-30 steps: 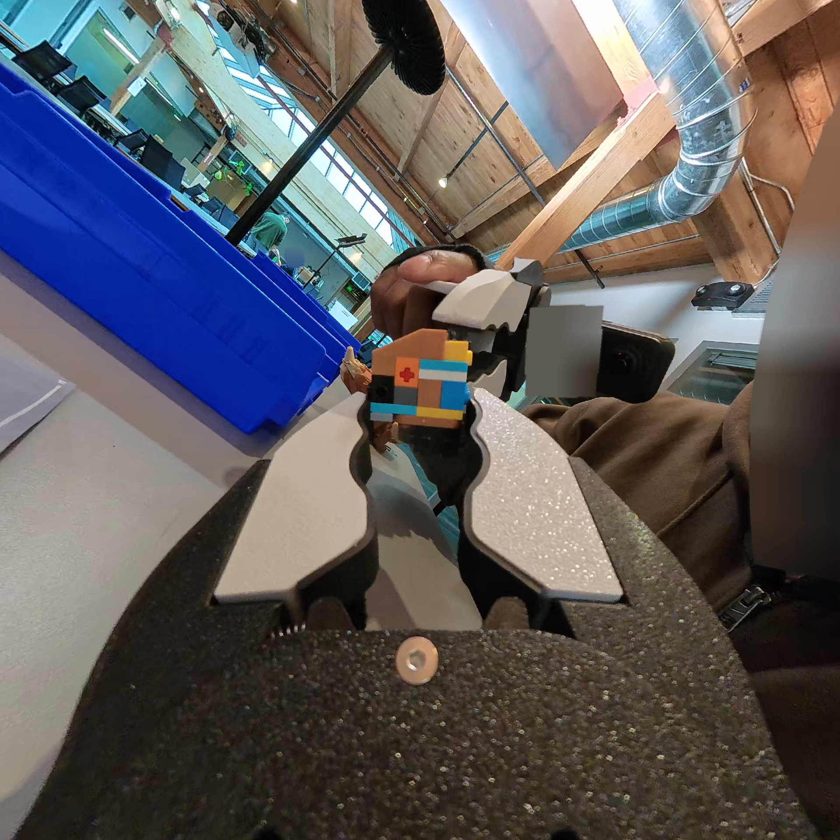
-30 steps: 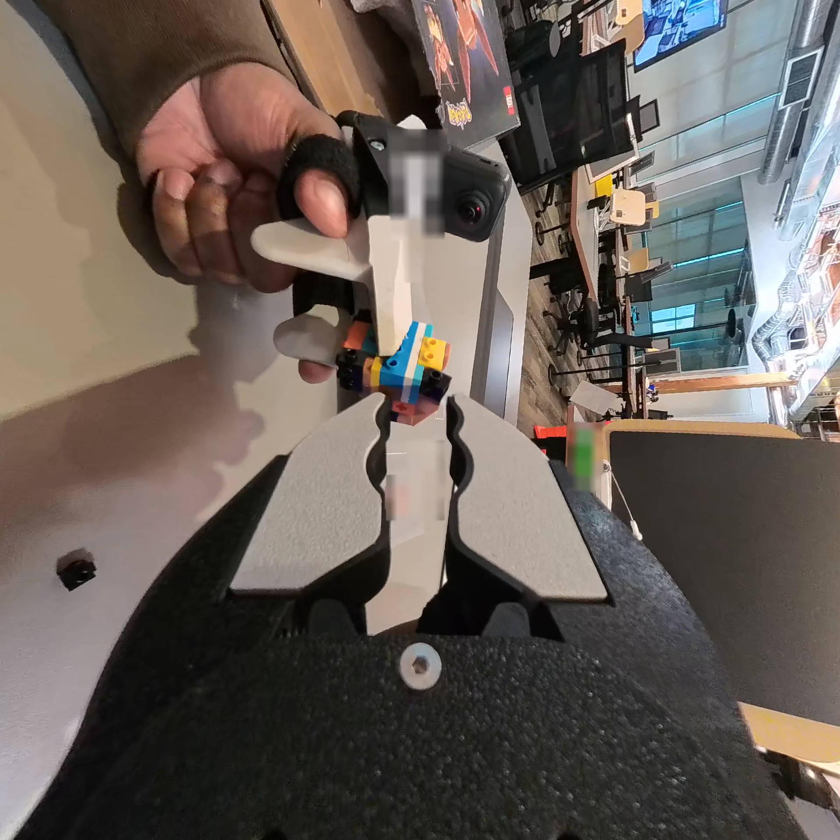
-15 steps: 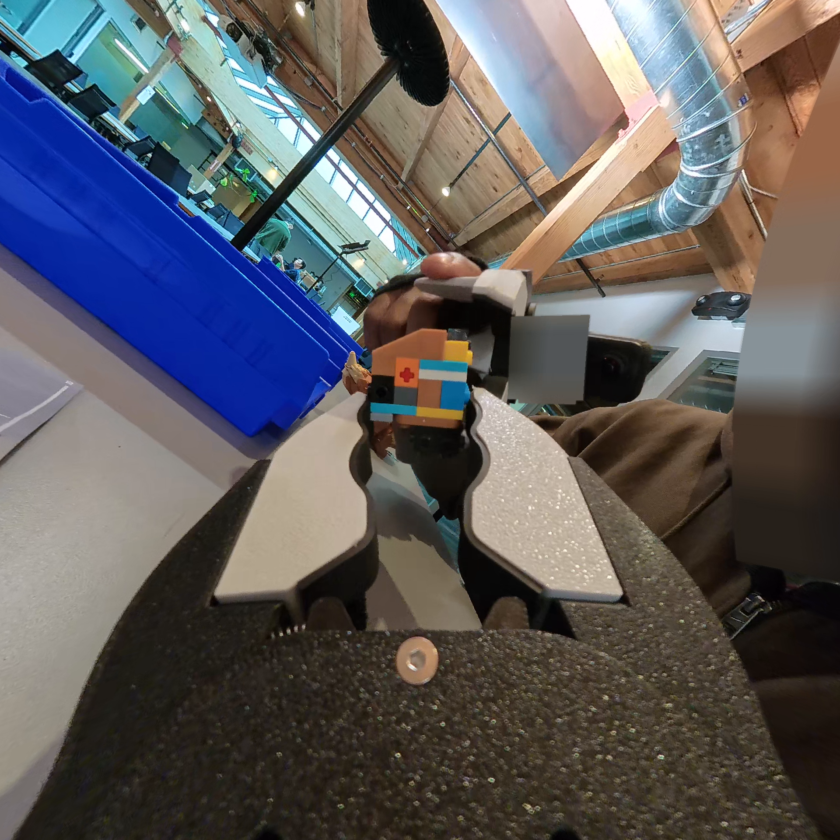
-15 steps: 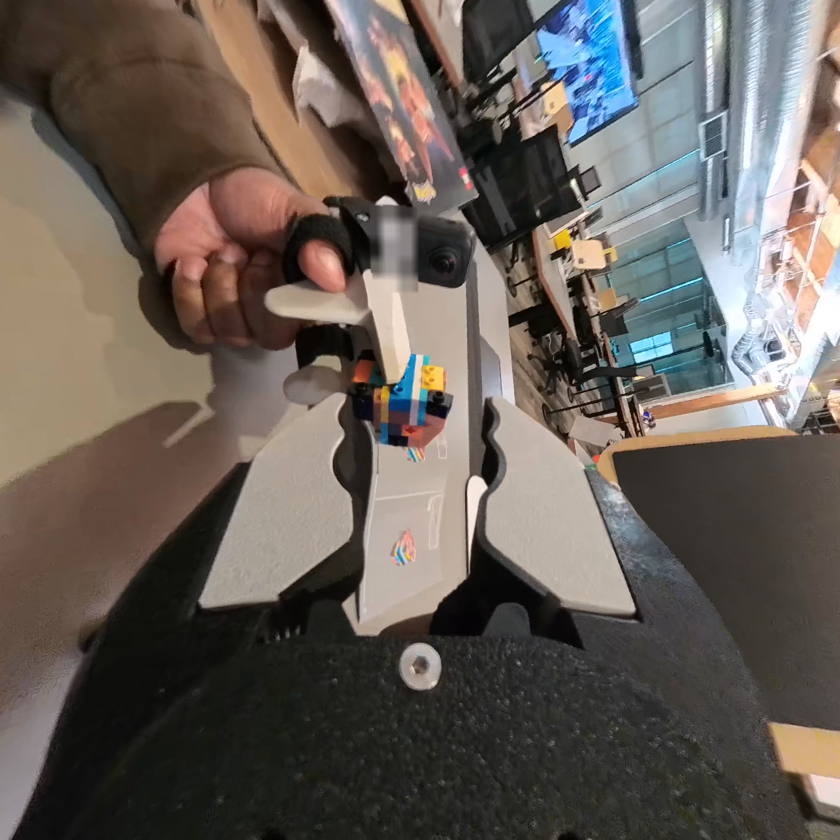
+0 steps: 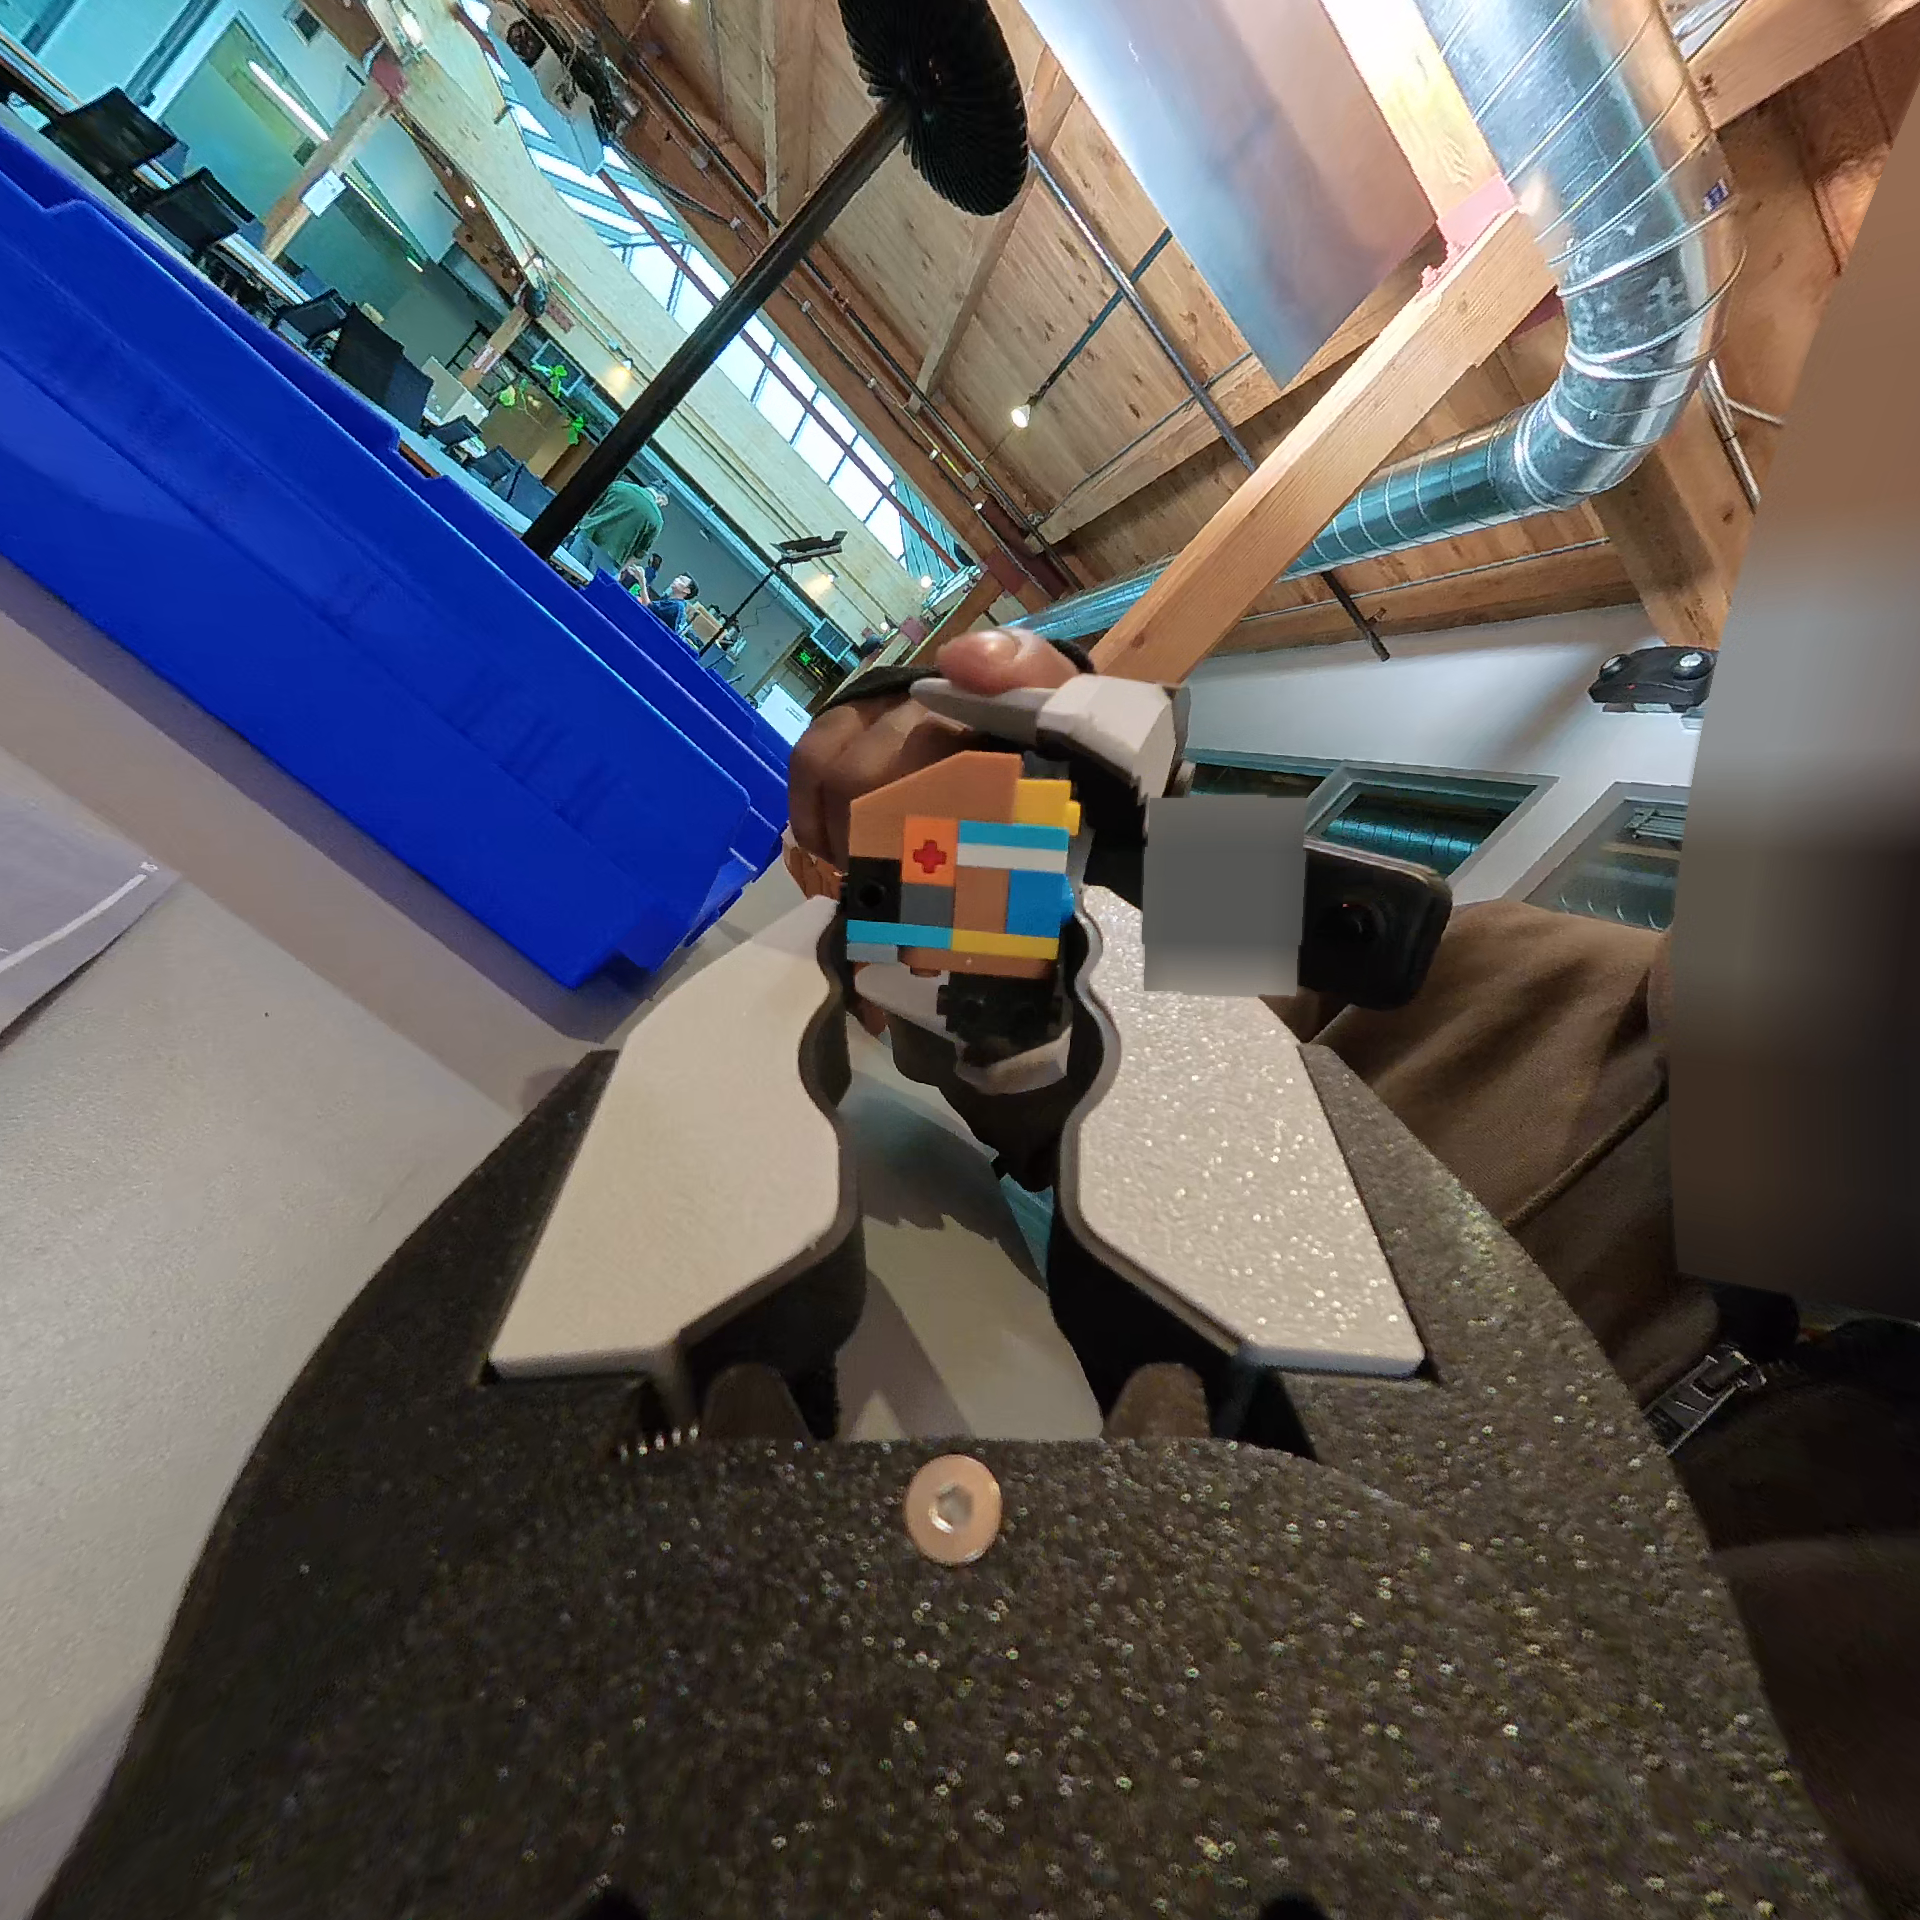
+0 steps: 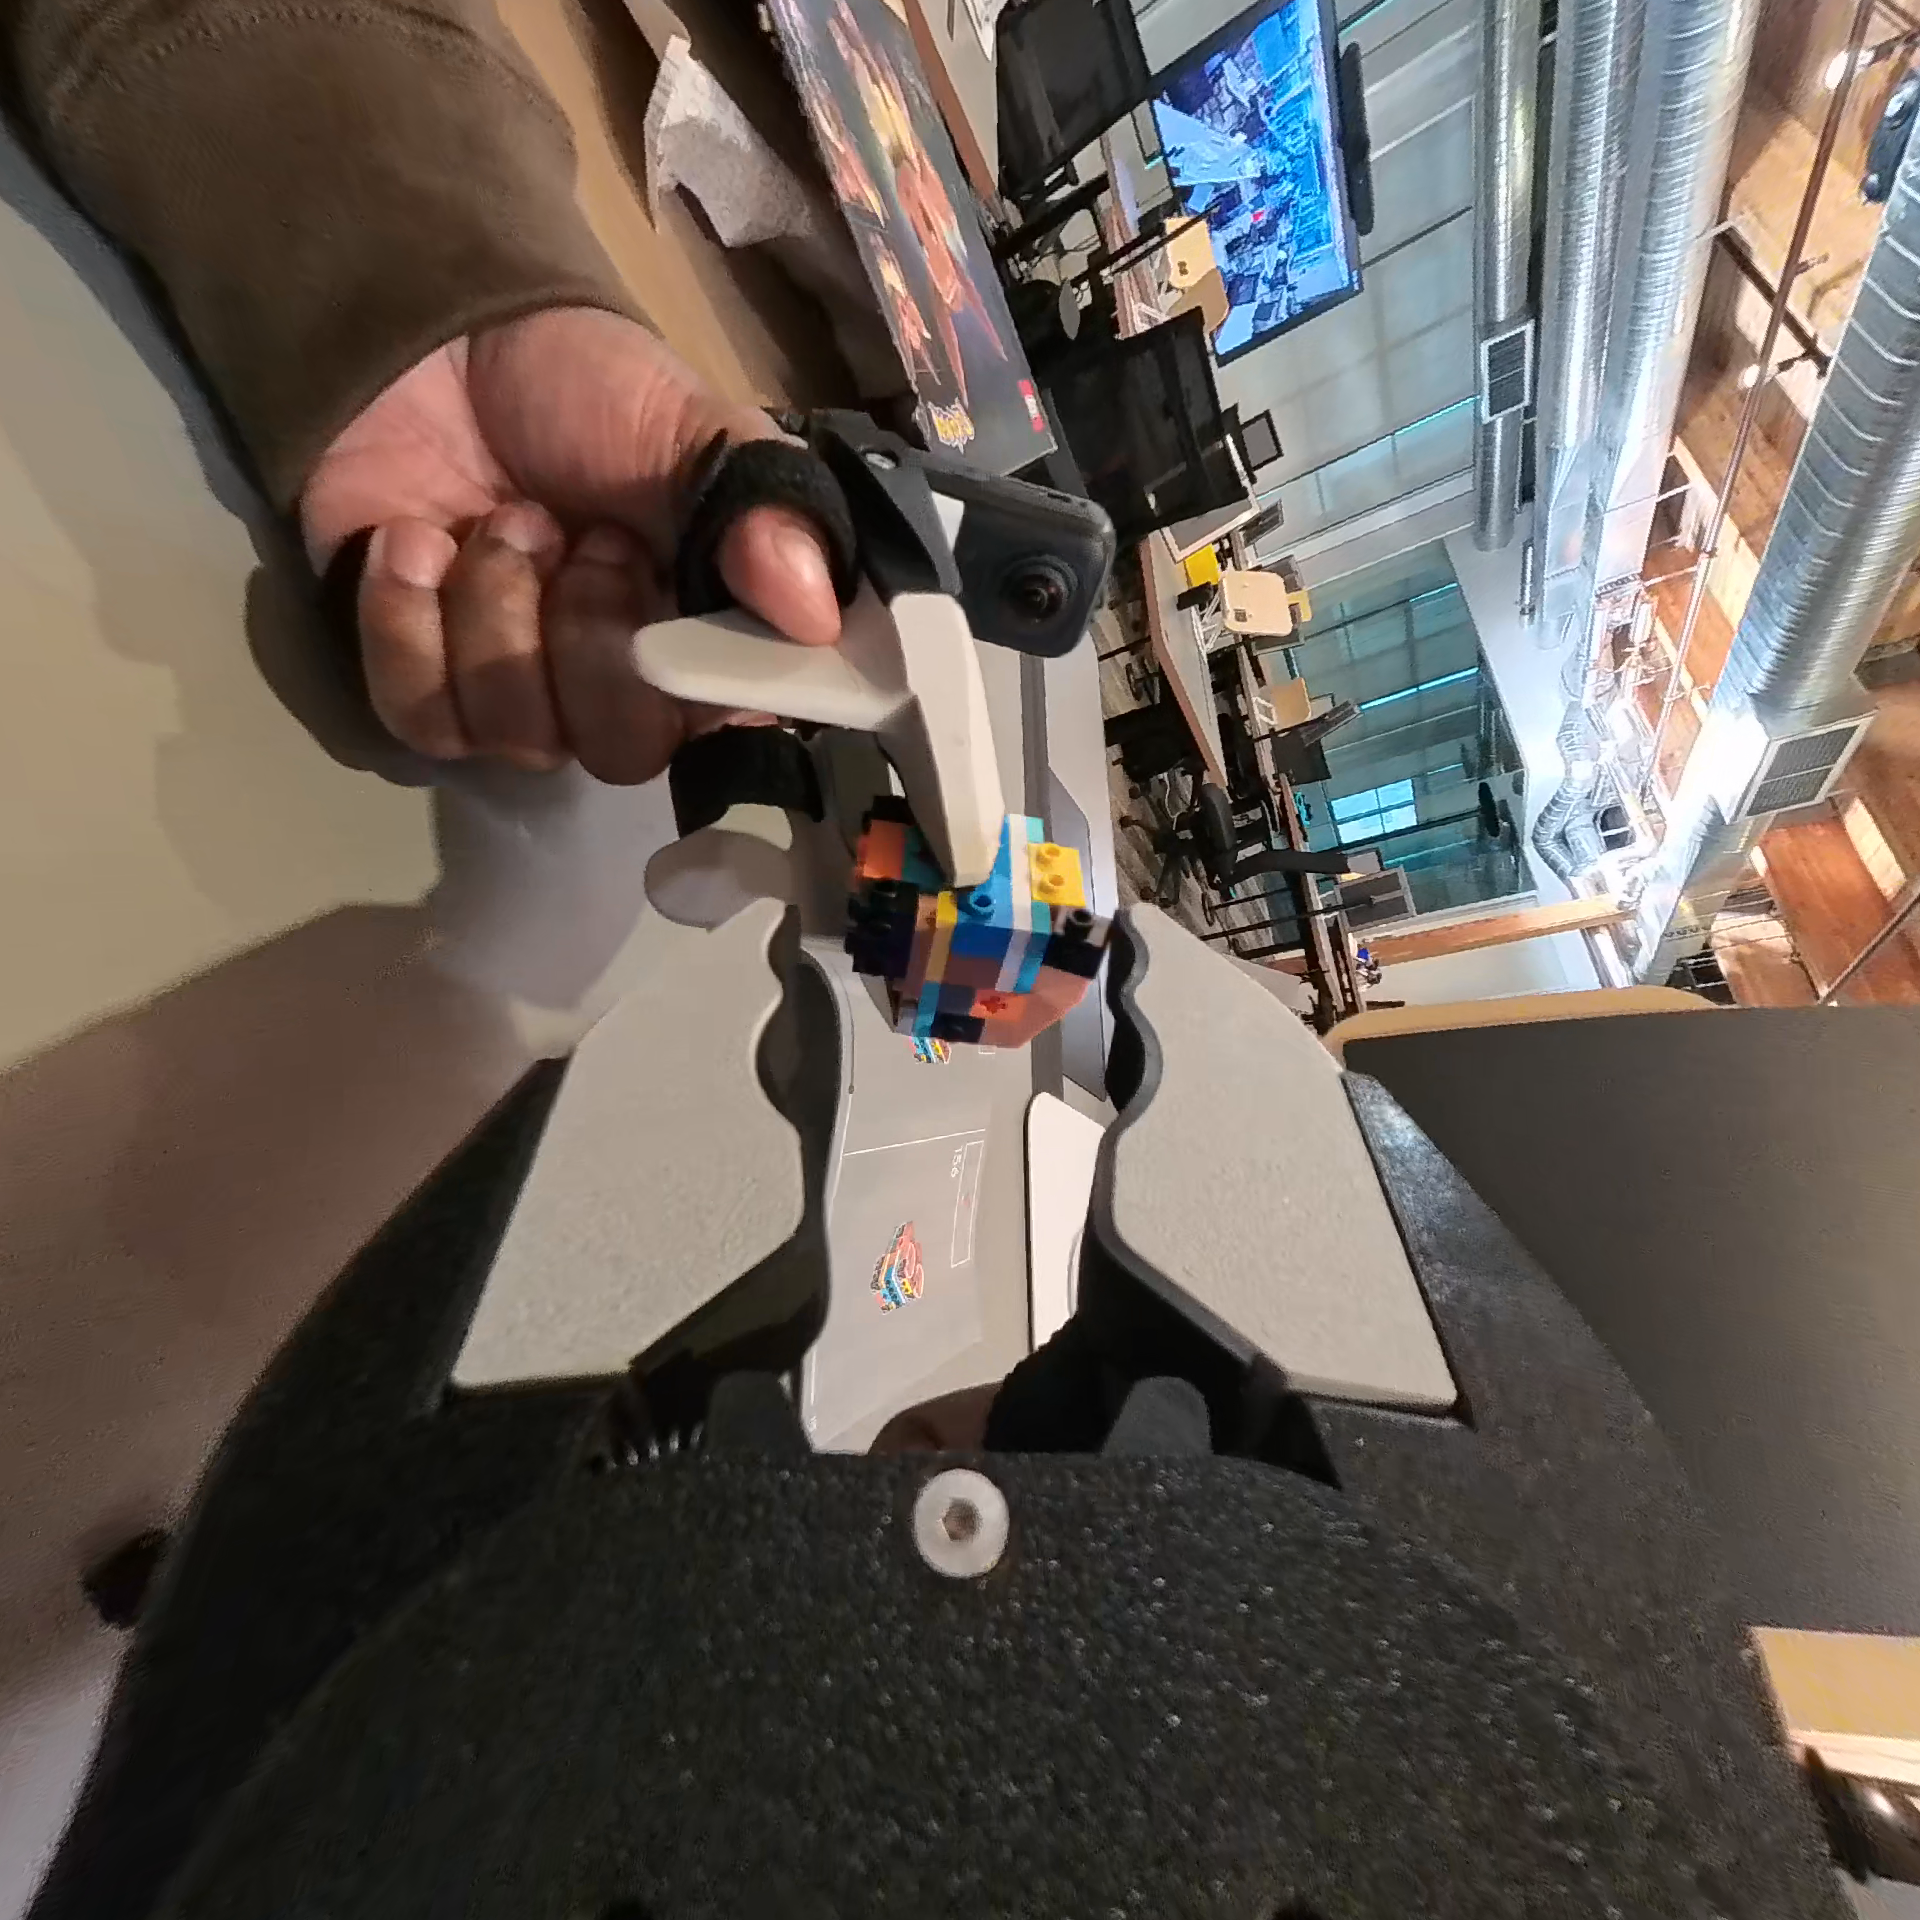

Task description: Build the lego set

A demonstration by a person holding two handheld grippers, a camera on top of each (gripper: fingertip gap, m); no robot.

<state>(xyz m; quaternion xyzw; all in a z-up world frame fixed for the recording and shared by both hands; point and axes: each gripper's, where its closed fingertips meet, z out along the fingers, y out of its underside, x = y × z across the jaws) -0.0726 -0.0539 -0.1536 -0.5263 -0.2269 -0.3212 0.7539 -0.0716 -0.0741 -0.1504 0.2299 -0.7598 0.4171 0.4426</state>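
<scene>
Between the two tools, lifted off the grey bench (image 5: 208, 1122), sits the small multicoloured lego block assembly of tan, blue, yellow and black bricks (image 5: 961, 873). A second ago the right hand-held gripper (image 6: 951, 966) was nearly closed on its lower end; its jaws have since spread wide, and the assembly (image 6: 971, 935) now hangs in the gap with daylight on both sides, touching neither finger as far as this skewed view shows. So the right side has let go, and I judge the press or adjustment finished. The left hand-held gripper (image 5: 956, 935) still clamps the assembly at its fingertips, carrying it alone. In the right wrist view one pale left finger (image 6: 951, 748) bears down on the bricks from above. The printed instruction sheet (image 6: 914, 1226) lies on the bench below, nearer the camera.
</scene>
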